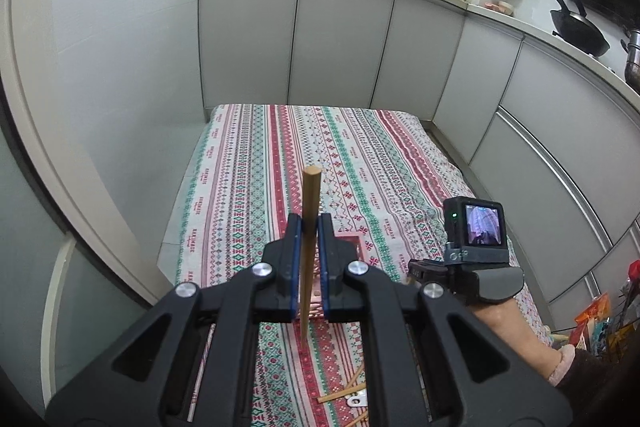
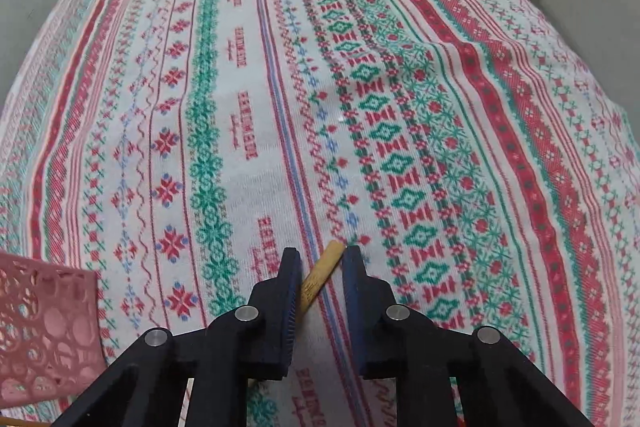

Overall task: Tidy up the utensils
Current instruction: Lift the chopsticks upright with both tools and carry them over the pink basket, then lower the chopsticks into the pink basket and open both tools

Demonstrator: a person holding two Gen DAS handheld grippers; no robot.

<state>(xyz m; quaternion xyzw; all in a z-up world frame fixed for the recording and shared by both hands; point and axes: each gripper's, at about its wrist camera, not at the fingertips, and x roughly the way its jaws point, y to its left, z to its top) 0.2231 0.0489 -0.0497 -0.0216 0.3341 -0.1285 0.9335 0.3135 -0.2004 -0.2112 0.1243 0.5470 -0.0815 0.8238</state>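
Note:
My left gripper (image 1: 309,221) is shut on a wooden chopstick (image 1: 310,203) and holds it upright above the patterned tablecloth (image 1: 256,163). My right gripper (image 2: 320,259) hovers low over the cloth with its jaws a little apart; another wooden chopstick (image 2: 322,277) lies slanted between them, touching the left pad, and I cannot tell if it is gripped. The right gripper's body and camera also show in the left wrist view (image 1: 472,247). A pink perforated basket (image 2: 44,331) sits at the lower left of the right wrist view.
More chopsticks (image 1: 340,393) and a white utensil (image 1: 358,399) lie on the cloth near the front edge. White kitchen cabinets (image 1: 340,39) surround the table at the back and right. A wok (image 1: 578,29) sits on the counter.

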